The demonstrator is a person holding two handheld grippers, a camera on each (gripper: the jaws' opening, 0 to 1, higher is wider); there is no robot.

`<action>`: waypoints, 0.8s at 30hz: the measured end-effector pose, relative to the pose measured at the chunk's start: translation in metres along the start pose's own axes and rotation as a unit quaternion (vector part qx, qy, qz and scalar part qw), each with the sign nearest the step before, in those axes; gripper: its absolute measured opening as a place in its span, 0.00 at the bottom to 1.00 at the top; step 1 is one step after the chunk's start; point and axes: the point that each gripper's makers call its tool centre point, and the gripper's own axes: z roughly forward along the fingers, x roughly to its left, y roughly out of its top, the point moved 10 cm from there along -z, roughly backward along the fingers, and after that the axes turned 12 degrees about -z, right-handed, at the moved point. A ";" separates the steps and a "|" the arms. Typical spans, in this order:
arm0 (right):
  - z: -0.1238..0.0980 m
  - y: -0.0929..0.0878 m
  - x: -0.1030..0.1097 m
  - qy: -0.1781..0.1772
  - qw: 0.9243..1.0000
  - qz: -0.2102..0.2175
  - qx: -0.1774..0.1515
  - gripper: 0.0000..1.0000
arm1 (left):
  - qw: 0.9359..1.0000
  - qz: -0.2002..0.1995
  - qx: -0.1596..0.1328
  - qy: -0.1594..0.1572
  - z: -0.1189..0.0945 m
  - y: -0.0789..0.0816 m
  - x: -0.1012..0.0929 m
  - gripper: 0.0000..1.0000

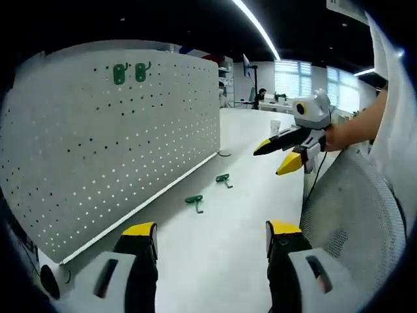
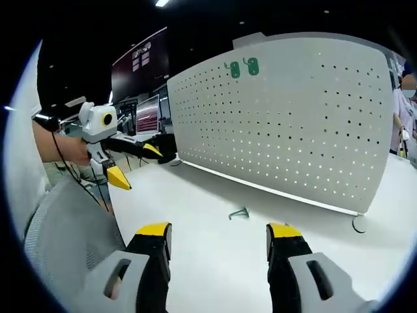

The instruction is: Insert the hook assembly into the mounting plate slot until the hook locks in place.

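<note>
A white perforated mounting plate (image 1: 130, 137) stands upright on the table, with two green hooks (image 1: 130, 72) hung near its top. Two more green hooks lie on the table in front of it, one nearer (image 1: 194, 201) and one farther (image 1: 223, 178). My left gripper (image 1: 212, 235) is open and empty, short of the nearer hook. My right gripper (image 1: 275, 158), held by a hand, hovers open above the table to the right. In the right gripper view the plate (image 2: 293, 124) carries the two hung hooks (image 2: 242, 68); one loose hook (image 2: 239, 213) lies ahead of my open right gripper (image 2: 218, 235). The left gripper (image 2: 139, 166) hangs open at the left.
A grey mesh chair back (image 1: 352, 215) stands close at the table's edge (image 2: 65, 222). A small ring-shaped thing (image 2: 358, 225) lies by the plate's right end. Desks, monitors (image 2: 146, 114) and a seated person (image 1: 260, 96) are far behind.
</note>
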 end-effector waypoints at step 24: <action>0.001 -0.001 0.003 0.007 1.000 -0.008 0.011 0.56 | 0.976 0.175 0.096 -0.090 0.040 0.036 0.026 0.63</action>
